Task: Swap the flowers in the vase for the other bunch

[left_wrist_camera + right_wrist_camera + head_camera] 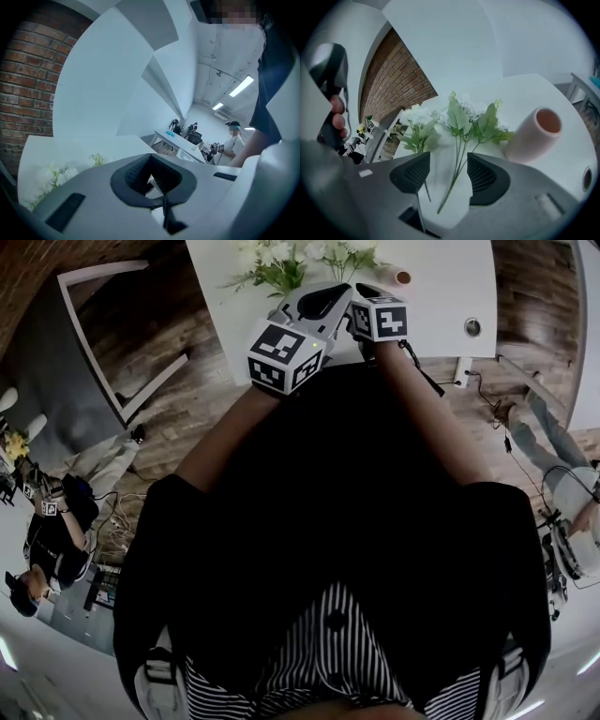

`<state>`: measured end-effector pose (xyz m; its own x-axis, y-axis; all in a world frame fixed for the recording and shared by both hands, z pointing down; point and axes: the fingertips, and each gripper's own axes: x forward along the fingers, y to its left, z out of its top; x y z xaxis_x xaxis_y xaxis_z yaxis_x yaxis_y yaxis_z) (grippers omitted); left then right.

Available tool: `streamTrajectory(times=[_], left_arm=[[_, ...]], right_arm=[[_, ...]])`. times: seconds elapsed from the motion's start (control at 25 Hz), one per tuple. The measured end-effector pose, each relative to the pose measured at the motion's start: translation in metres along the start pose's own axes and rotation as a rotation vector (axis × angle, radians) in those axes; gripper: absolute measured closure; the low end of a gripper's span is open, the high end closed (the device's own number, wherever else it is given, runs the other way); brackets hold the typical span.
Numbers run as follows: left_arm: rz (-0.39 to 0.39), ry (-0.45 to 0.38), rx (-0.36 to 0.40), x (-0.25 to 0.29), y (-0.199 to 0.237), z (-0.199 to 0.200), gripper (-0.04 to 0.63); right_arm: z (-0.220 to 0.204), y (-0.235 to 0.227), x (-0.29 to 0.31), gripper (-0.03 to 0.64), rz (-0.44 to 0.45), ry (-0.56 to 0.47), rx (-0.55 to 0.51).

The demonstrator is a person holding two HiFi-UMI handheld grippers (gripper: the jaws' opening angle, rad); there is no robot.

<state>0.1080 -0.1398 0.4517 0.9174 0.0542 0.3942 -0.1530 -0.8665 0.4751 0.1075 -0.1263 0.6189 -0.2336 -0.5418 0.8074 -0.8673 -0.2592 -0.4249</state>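
Two bunches of white flowers with green leaves lie side by side on the white table [450, 287]: the left bunch [417, 126] [277, 268] and the right bunch [466, 117] [352, 257]. To their right is a pink vase [534, 133] [403, 277], and nothing shows in its mouth. My right gripper [447, 176] [367, 292] hangs open just above the right bunch's thin stems [457, 168], which run between the jaws without touching the pads. My left gripper [150, 161] [328, 298] is beside it, shut and empty, with white blooms [56, 176] off to its left.
A round cable hole [472, 326] [587, 178] sits near the table's right edge. A white frame [103, 334] stands on the wood floor to the left. Other people stand at the far left [52, 531] and far right [562, 465].
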Motion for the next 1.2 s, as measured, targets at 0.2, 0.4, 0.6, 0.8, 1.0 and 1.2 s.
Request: streamTrajectory(times=[0.2,0.4,0.6,0.8,1.0,1.2], left_arm=[[0.013,0.013,0.005,0.000,-0.023,-0.013,0.591],[0.034,0.007,0.006,-0.006,-0.029,-0.017,0.591],[0.048,0.000,0.004,-0.012,-0.032,-0.019,0.591],[0.072,-0.025,0.002,-0.018,-0.029,-0.015,0.591],[0.077,-0.059,0.019,-0.018,-0.030,-0.003,0.591],[0.079,-0.072,0.055,-0.021,-0.049,0.003,0.591]], right_arm=[[-0.036,-0.029,0.016,0.373,-0.036,0.088,0.030],[-0.054,-0.045,0.027,0.487,-0.081,0.143,0.046],[-0.042,-0.047,0.014,0.597,-0.060,0.086,0.031],[0.001,-0.021,-0.025,0.599,0.022,-0.063,0.070],[0.060,0.011,-0.078,0.599,0.129,-0.249,0.018],[0.105,-0.006,-0.146,0.600,0.104,-0.472,-0.028]])
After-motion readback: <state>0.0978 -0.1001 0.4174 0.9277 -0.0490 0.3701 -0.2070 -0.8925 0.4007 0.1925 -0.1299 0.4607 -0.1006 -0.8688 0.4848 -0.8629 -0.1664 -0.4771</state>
